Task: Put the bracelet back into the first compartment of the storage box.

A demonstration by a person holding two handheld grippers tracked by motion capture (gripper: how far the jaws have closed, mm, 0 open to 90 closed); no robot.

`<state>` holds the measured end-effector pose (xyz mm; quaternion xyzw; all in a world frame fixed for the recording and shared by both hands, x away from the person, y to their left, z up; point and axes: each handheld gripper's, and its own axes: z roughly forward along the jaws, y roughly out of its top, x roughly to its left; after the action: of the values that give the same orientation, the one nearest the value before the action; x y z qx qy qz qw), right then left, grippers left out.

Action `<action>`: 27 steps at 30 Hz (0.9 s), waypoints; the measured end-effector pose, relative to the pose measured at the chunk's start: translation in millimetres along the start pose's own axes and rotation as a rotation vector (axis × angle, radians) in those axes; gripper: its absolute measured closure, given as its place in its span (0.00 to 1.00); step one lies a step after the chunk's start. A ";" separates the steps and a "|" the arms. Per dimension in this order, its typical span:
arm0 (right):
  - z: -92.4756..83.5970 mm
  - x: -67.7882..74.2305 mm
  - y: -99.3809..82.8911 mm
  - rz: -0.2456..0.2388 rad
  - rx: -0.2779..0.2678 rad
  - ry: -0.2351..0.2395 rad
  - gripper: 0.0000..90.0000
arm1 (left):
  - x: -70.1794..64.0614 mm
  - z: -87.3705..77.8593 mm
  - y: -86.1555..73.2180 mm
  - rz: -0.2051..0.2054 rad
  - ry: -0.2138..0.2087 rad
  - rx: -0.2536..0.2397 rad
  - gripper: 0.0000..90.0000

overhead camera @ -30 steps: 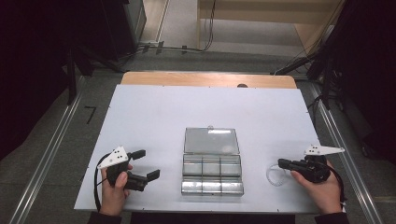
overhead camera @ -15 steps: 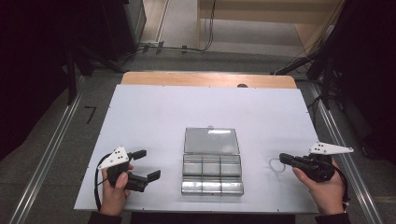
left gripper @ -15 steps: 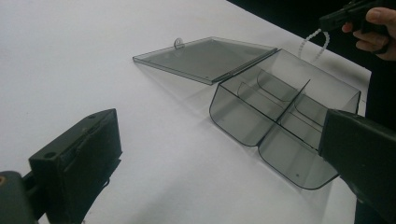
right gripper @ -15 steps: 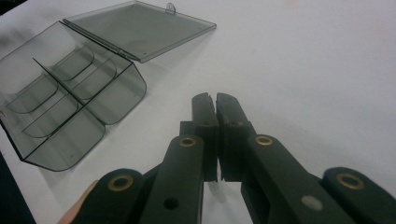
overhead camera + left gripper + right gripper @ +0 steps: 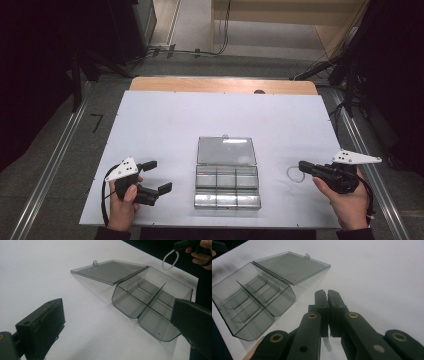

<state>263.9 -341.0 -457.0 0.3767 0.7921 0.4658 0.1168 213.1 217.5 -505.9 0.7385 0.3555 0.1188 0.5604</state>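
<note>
A clear plastic compartment box (image 5: 227, 186) lies open at the table's front middle, its lid (image 5: 226, 151) folded flat behind it. The box (image 5: 150, 305) holds nothing in its compartments. To its right, my right gripper (image 5: 302, 166) is shut on a white bead bracelet (image 5: 294, 174), which hangs from the jaw tips as a small ring (image 5: 170, 257). In the right gripper view the jaws (image 5: 327, 293) are pressed together, with a white bead (image 5: 326, 343) showing beneath them. My left gripper (image 5: 152, 177) rests open to the left of the box, nothing between its jaws (image 5: 117, 310).
The white table top (image 5: 170, 125) ends in a wooden strip (image 5: 222, 85) at the far side. Metal rails run along the floor on both sides. The open lid (image 5: 289, 266) has a small tab at its far edge.
My right gripper has risen a little with the bracelet hanging from its tips. The left gripper and the box have stayed where they were.
</note>
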 end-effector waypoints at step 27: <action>5.8 21.0 17.6 -0.030 -0.024 0.027 0.95 | -0.5 1.4 -0.6 -0.001 -0.001 0.004 0.00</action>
<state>261.2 -317.5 -442.2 0.3573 0.7935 0.4783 0.1175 213.4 216.2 -506.8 0.7395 0.3559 0.1175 0.5592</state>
